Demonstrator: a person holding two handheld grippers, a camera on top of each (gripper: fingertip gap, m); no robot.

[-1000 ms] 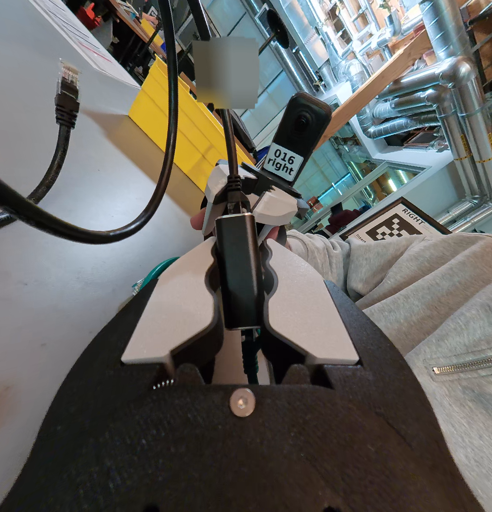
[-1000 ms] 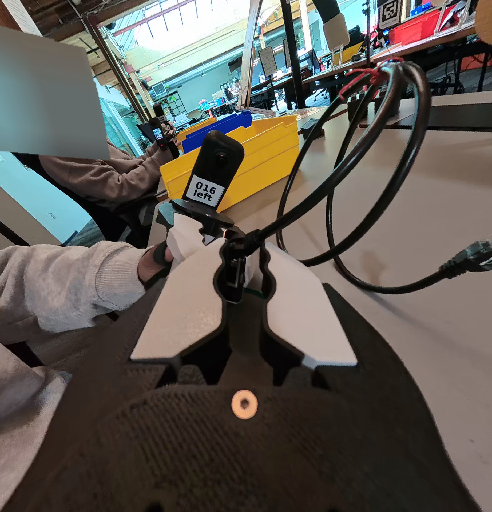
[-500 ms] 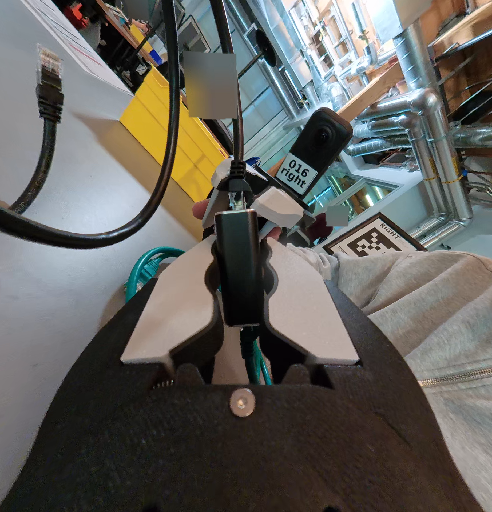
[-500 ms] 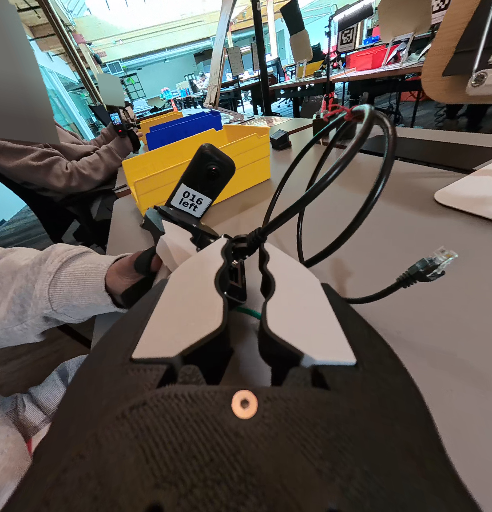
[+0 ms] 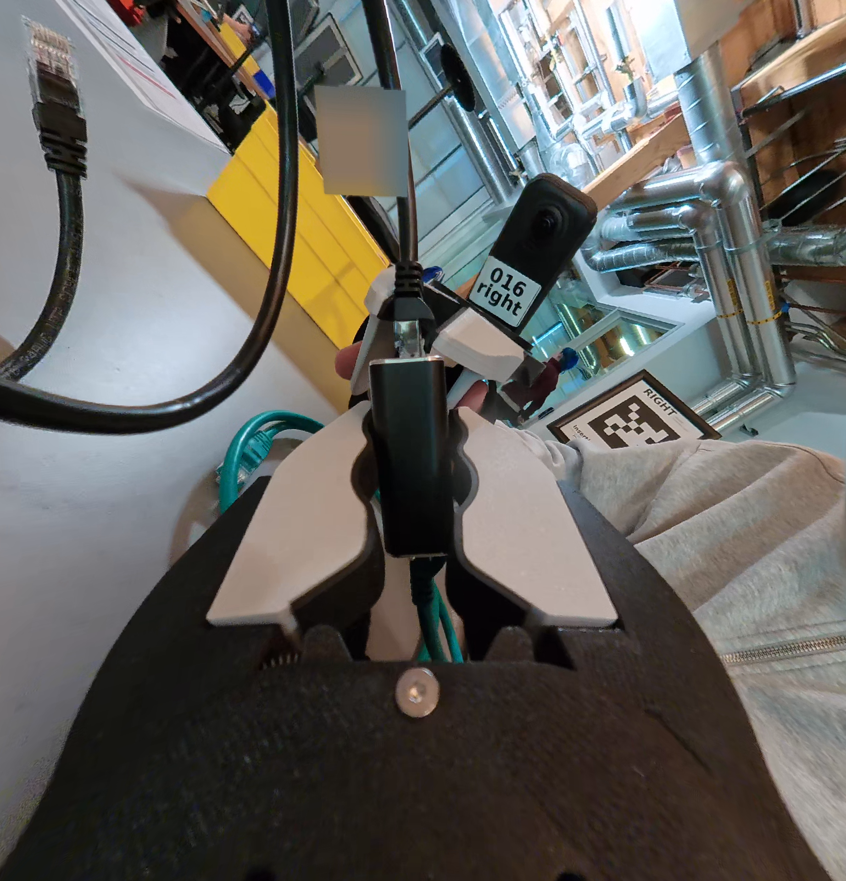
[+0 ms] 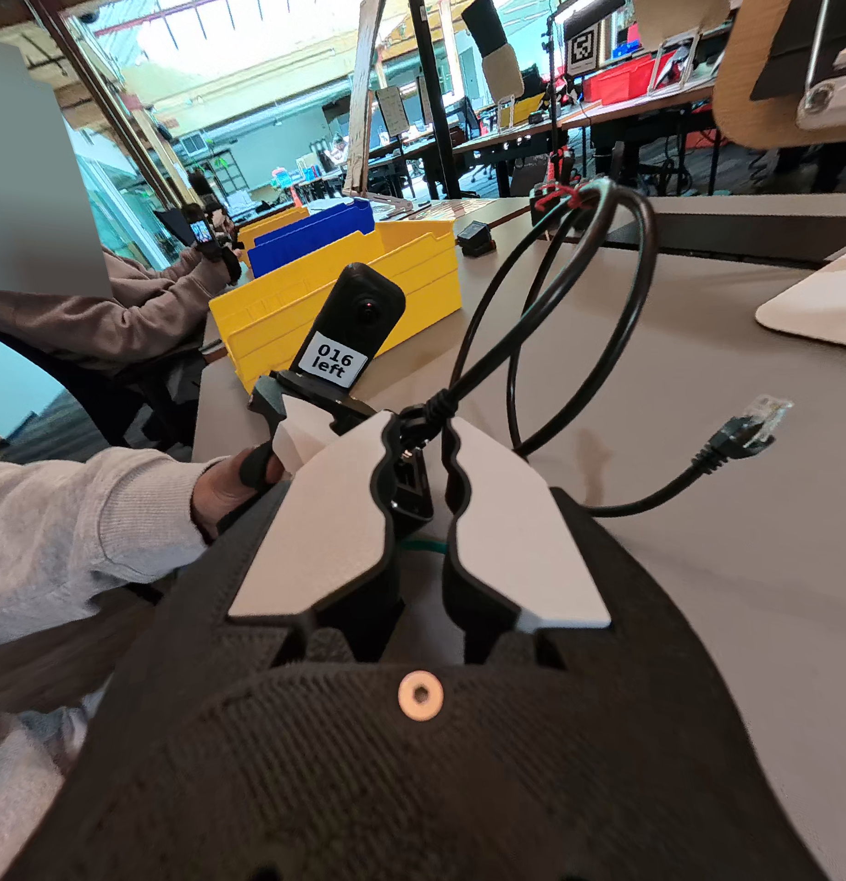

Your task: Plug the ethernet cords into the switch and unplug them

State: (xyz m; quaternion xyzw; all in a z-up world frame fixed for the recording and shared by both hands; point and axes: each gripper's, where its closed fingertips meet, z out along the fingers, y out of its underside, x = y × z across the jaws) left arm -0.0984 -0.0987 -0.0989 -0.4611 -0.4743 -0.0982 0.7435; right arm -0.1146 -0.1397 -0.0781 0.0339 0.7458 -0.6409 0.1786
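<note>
My left gripper (image 5: 407,429) is shut on a small black switch (image 5: 407,457), held upright between both pads. My right gripper (image 6: 421,429) is shut on the black ethernet plug (image 6: 423,419) at its fingertips. In the left wrist view the plug (image 5: 407,329) stands just above the switch's far end, with its clear tip partly showing outside the port. The switch also shows in the right wrist view (image 6: 411,486), between the right fingers. The black cable (image 6: 578,295) loops up and away. Its free end plug (image 6: 750,429) hangs loose over the table and also shows in the left wrist view (image 5: 54,95).
A green cable (image 5: 249,443) coils on the grey table (image 6: 697,381) and runs under the switch's near end. A yellow bin (image 6: 364,286) and a blue bin (image 6: 311,233) stand beyond. A white pad (image 6: 816,305) lies at the right. A person (image 6: 101,310) sits at the left.
The black plug sat deep in the switch a second ago; its clear tip has since drawn out of the port. Both grippers kept their grasps while the views swung.
</note>
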